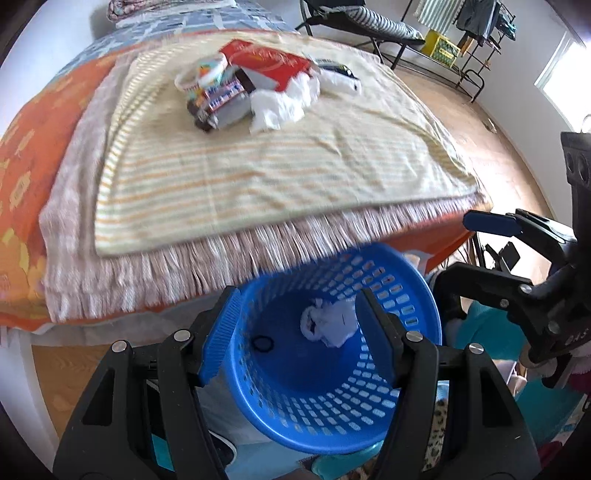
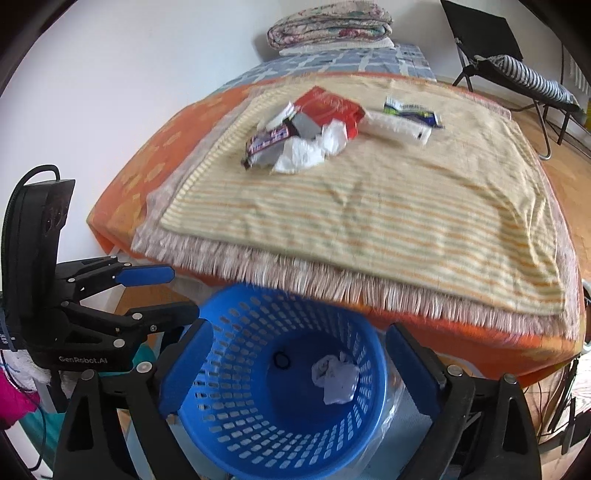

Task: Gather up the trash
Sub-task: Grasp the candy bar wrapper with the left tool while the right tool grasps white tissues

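Observation:
A blue slotted basket (image 1: 406,295) (image 2: 229,406) stands on the floor at the foot of the bed, and crumpled white paper (image 1: 332,325) (image 2: 338,376) lies at its bottom. My left gripper (image 1: 295,306) hovers open over the basket, with nothing between its pads. My right gripper (image 2: 299,332) is also open and empty above it. Each gripper shows in the other's view, the right gripper (image 1: 469,251) and the left gripper (image 2: 173,293). On the bed lies a trash pile: a red box (image 1: 266,61) (image 2: 328,107), crumpled tissue (image 1: 280,103) (image 2: 310,151), a wrapper (image 1: 218,99) (image 2: 267,142) and a white tube (image 1: 340,79) (image 2: 399,127).
A striped towel (image 1: 258,177) lies over a fringed blanket (image 2: 332,280) on the orange bed. A folded quilt (image 2: 328,26) sits at the far end. A folding chair (image 2: 517,74), a drying rack (image 1: 476,22) and a yellow crate (image 1: 441,46) stand on the wood floor to the right.

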Demonstrator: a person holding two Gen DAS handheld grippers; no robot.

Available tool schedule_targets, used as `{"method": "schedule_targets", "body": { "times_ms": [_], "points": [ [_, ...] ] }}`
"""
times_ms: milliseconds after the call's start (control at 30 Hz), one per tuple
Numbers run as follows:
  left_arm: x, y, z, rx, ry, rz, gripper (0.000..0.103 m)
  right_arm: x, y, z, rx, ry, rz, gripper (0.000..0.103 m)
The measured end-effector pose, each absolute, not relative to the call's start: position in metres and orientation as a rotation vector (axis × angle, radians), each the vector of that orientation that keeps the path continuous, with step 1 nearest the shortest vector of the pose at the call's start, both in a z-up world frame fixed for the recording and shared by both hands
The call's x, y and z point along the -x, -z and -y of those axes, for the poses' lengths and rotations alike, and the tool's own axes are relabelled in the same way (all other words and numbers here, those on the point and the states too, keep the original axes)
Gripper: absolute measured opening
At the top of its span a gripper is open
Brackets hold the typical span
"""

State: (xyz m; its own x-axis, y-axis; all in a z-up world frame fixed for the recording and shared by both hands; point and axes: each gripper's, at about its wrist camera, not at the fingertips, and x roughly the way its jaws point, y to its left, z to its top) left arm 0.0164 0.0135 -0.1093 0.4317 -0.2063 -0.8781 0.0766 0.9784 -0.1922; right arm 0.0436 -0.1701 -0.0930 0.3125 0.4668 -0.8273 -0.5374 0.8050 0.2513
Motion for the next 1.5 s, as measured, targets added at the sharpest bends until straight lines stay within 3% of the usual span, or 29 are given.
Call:
{"method": "schedule_targets", "body": {
  "times_ms": [667,1300,1500],
  "points": [
    [-0.097,0.074,-0.059,0.089,0.071,-1.007,0.066,-0.097,0.063,0.16,0.014,-0.648,-0.995,0.097],
    [-0.175,0.093,-0.075,0.09,0.07,-1.017,0.066,-0.201,0.081,0.134,-0.193,-0.615,-1.084,0.097],
    [-0.188,0.103,-0.075,0.078,0.085,-1.036,0.056,-0.219,0.102,0.126,-0.278,-0.628,-1.159,0.091]
  ]
}}
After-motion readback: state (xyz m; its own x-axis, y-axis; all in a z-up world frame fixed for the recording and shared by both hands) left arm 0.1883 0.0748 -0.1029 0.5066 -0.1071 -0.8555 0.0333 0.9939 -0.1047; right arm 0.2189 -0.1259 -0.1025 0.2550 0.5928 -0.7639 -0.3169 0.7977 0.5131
